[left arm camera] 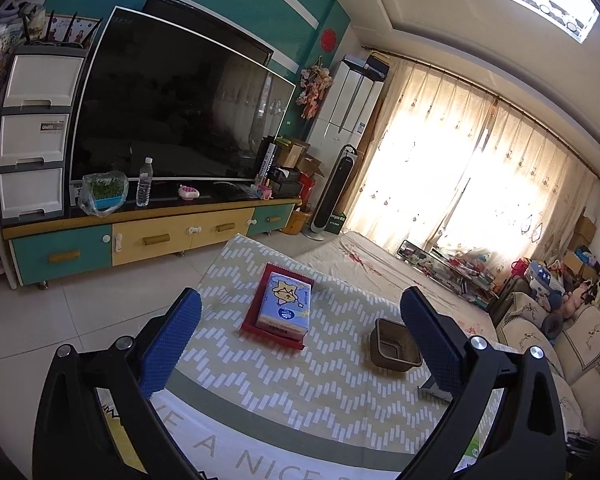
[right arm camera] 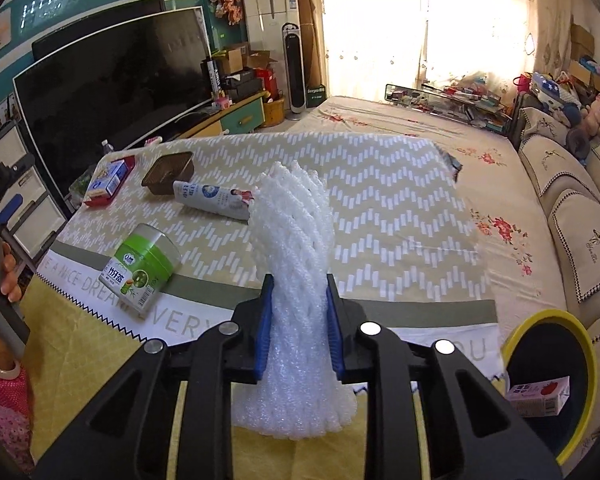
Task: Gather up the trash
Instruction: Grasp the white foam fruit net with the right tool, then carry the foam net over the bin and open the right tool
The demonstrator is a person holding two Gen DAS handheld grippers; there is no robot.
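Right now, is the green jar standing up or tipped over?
Tipped over. The green jar lies on its side on the tablecloth, its label facing up.

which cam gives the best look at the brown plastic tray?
Left wrist: the brown plastic tray sits close, its inside and rim visible, only its right edge hidden by the left gripper finger. Right wrist shows it small and far, beside the milk carton.
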